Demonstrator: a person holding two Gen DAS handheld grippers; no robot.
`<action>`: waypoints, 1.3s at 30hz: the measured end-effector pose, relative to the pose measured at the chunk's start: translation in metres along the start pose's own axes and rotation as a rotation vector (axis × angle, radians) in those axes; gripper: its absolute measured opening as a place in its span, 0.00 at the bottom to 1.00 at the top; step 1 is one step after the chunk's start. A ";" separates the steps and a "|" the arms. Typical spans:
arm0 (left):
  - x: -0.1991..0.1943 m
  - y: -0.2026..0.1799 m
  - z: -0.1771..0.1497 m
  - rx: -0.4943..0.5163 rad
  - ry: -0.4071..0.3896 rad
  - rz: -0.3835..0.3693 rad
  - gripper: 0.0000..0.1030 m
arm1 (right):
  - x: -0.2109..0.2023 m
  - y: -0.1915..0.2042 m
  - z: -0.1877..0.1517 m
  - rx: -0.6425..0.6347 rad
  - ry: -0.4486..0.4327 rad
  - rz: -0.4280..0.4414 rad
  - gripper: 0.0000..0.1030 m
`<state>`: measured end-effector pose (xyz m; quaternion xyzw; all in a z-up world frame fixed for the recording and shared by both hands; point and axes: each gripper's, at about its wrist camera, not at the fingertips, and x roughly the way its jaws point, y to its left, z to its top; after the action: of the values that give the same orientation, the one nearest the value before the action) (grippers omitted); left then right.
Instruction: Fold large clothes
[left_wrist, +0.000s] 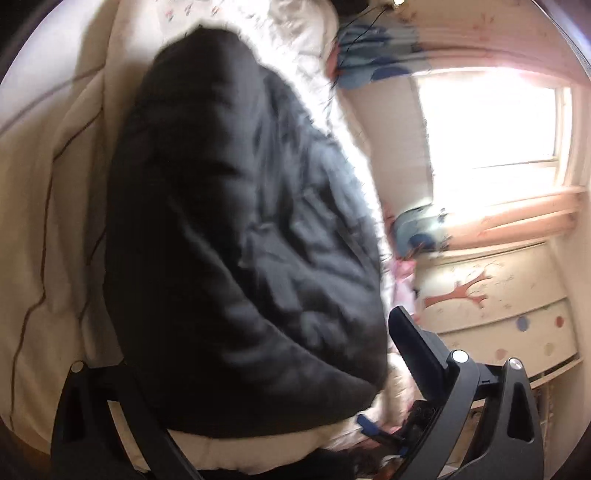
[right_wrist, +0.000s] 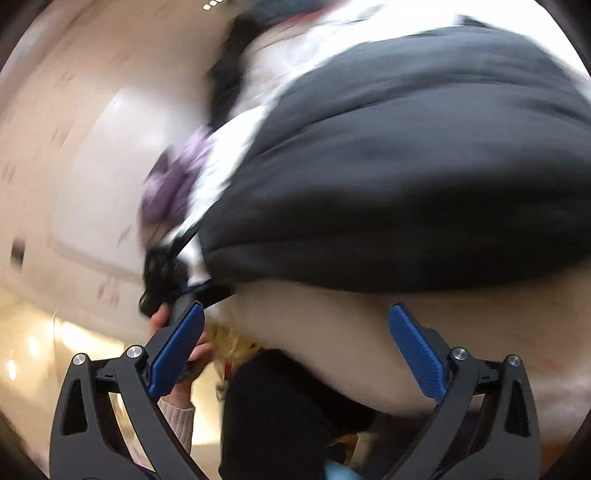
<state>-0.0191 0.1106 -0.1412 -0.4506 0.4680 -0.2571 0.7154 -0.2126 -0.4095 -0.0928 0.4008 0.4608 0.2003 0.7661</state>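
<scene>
Left wrist view is pretty blurry. A big black puffy jacket (left_wrist: 236, 236) is lying bunched on the bed (left_wrist: 48, 221), covering most of the cream quilt and reaching the bed's near edge. The left gripper (left_wrist: 236, 354) looks spread wide: one finger (left_wrist: 417, 343) pokes up beside the jacket's right side, the other is down at the left and mostly hidden behind the fabric, so I can't tell if it's touching anything. A bright window (left_wrist: 491, 122) and a tree-painted dresser (left_wrist: 491, 306) sit past the bed's right edge.

Right wrist view: the right gripper (right_wrist: 295, 343) is wide open with blue pads (right_wrist: 413, 347), holding nothing, just short of the bed's near edge with the jacket (right_wrist: 406, 177) lying above it. Something purple (right_wrist: 177, 177) sits beside the jacket's left end.
</scene>
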 end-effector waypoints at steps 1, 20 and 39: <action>0.003 0.004 0.002 -0.013 0.009 0.013 0.93 | -0.018 -0.023 0.001 0.063 -0.029 -0.008 0.94; -0.013 -0.065 0.023 0.087 -0.058 0.015 0.19 | -0.073 -0.060 0.067 0.106 -0.316 0.181 0.17; -0.024 -0.005 -0.042 -0.011 0.050 0.024 0.68 | -0.190 -0.075 -0.049 0.055 -0.475 -0.161 0.53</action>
<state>-0.0672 0.1104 -0.1331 -0.4420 0.4926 -0.2571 0.7042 -0.3543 -0.5622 -0.0616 0.4192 0.3036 0.0261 0.8552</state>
